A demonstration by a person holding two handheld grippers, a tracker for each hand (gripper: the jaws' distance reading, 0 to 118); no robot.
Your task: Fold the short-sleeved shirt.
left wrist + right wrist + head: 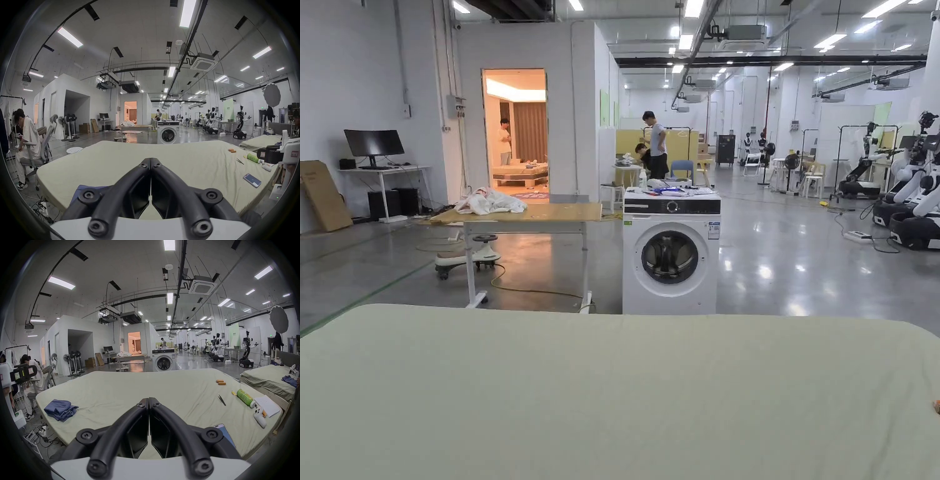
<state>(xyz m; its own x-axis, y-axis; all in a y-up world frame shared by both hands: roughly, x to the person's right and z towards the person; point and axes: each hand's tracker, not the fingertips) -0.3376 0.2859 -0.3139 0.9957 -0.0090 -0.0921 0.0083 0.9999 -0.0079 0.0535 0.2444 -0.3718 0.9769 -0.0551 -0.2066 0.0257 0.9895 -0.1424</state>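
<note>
My left gripper (151,160) and right gripper (148,400) hang above bed (113,386), jaws closed, empty; crumpled blue shirt (60,408) waits at bed's left edge, unfolded.

Blue shirt (60,408), pale green sheet (129,386), green bottle (244,397).

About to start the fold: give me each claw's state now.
Left claw: closed, holding nothing.
Right claw: closed, holding nothing.
</note>
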